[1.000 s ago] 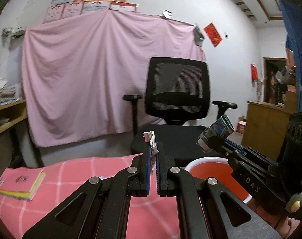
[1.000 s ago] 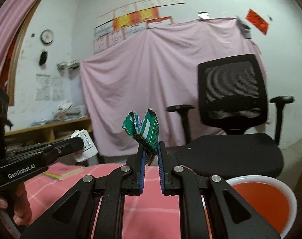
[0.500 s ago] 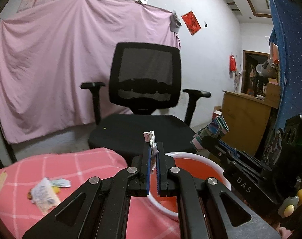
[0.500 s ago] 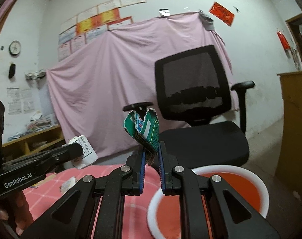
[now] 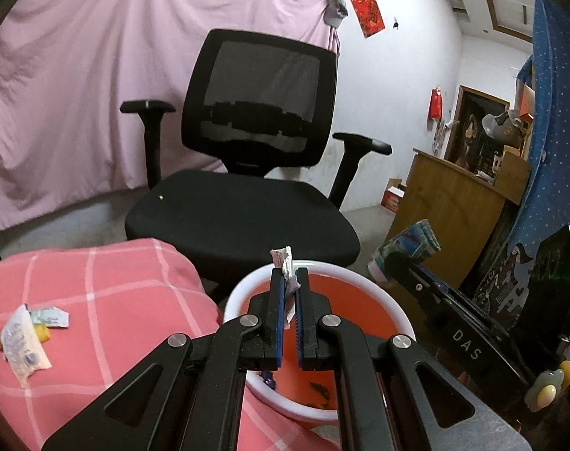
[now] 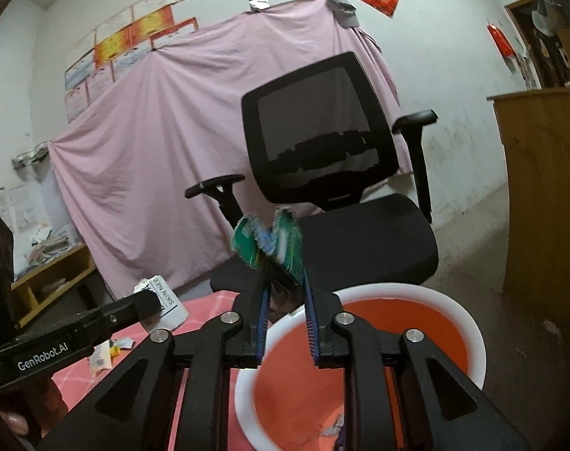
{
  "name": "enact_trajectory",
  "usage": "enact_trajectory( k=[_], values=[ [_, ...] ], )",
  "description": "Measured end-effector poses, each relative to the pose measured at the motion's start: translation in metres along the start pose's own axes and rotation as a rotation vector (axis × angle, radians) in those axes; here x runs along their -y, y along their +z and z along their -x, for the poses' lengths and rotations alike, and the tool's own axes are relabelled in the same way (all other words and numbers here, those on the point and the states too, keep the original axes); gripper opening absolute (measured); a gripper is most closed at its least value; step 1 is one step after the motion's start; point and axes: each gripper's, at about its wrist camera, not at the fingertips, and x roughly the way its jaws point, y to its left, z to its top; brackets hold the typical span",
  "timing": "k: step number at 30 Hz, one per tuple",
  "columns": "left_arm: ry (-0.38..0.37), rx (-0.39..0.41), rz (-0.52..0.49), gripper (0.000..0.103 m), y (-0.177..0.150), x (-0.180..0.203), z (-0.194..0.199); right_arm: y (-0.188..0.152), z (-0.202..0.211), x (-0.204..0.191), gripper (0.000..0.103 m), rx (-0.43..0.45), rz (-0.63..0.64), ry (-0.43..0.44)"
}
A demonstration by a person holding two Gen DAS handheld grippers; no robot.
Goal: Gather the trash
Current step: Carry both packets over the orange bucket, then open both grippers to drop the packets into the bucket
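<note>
Left tool: my left tool (image 5: 289, 289) has its jaws nearly closed, pinching a white scrap (image 5: 285, 263) that sticks up between the pads. It hangs over the near rim of the bin (image 5: 390, 300).
Right tool: my right tool (image 6: 285, 300) has its jaws opening. The green wrapper (image 6: 270, 240) sits between the pads and above their tips; it is blurred, and the pads no longer press on it. In the left view the wrapper (image 5: 409, 244) shows at the tip of this tool, over the right side of the bin.
Bin: a red bin (image 6: 469, 327) with a white rim, standing against the edge of the bench (image 5: 97, 300), below both tools. A few small dark scraps (image 5: 319, 387) lie on its bottom.
Bench: covered with a pink checked cloth. Three pieces of litter (image 5: 25, 334) lie on it to the left, well apart from the bin: a white crumpled packet, a pale torn piece and something yellow.
White scrap, right view: the scrap (image 6: 164, 297) shows printed letters at the tip of my left tool.
Background: a black chair (image 5: 255, 150) stands behind the bin, before a pink sheet (image 5: 78, 75) hung on the wall. A wooden counter (image 5: 454, 218) is to the right.
</note>
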Motion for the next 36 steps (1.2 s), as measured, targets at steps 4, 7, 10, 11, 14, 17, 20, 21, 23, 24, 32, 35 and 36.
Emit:
enact_trajectory(
  k=[4,7,10,11,14,17,20,21,23,24,32,35,36],
  values=[
    [-0.005,-0.03,0.021,0.005,-0.001,-0.002,-0.009,0.0,-0.001,0.005,0.029,-0.005,-0.008,-0.011],
    [-0.007,-0.043,0.038,0.009,-0.002,-0.005,-0.013,0.0,-0.003,0.006,0.029,-0.011,-0.014,-0.022],
    [-0.01,-0.048,0.058,0.019,-0.003,-0.009,-0.014,0.0,-0.004,0.008,0.029,-0.015,-0.021,-0.029],
    [-0.011,-0.047,0.065,0.021,-0.004,-0.01,-0.014,0.0,-0.004,0.008,0.029,-0.014,-0.021,-0.031],
    [-0.013,-0.046,0.083,0.024,-0.003,-0.013,-0.013,0.0,-0.004,0.008,0.029,-0.013,-0.021,-0.037],
    [-0.012,-0.042,0.092,0.028,-0.003,-0.016,-0.011,0.0,-0.005,0.008,0.03,-0.012,-0.018,-0.044],
    [-0.01,-0.038,0.1,0.03,-0.002,-0.018,-0.009,0.0,-0.005,0.008,0.031,-0.012,-0.018,-0.049],
    [-0.008,-0.037,0.102,0.03,-0.002,-0.019,-0.009,0.0,-0.005,0.008,0.031,-0.012,-0.018,-0.05],
    [-0.004,-0.033,0.109,0.032,-0.002,-0.02,-0.007,0.0,-0.006,0.009,0.032,-0.014,-0.016,-0.052],
    [-0.002,-0.031,0.112,0.035,-0.002,-0.022,-0.006,0.0,-0.006,0.008,0.033,-0.013,-0.014,-0.054],
    [0.072,0.04,0.122,0.049,-0.003,-0.033,0.013,0.005,-0.002,0.001,0.045,0.031,0.01,-0.048],
    [0.116,0.078,0.141,0.054,-0.004,-0.043,0.026,0.006,0.0,-0.009,0.049,0.057,0.03,-0.033],
    [0.132,0.087,0.146,0.056,-0.005,-0.046,0.031,0.007,0.0,-0.012,0.051,0.064,0.038,-0.027]
  ],
)
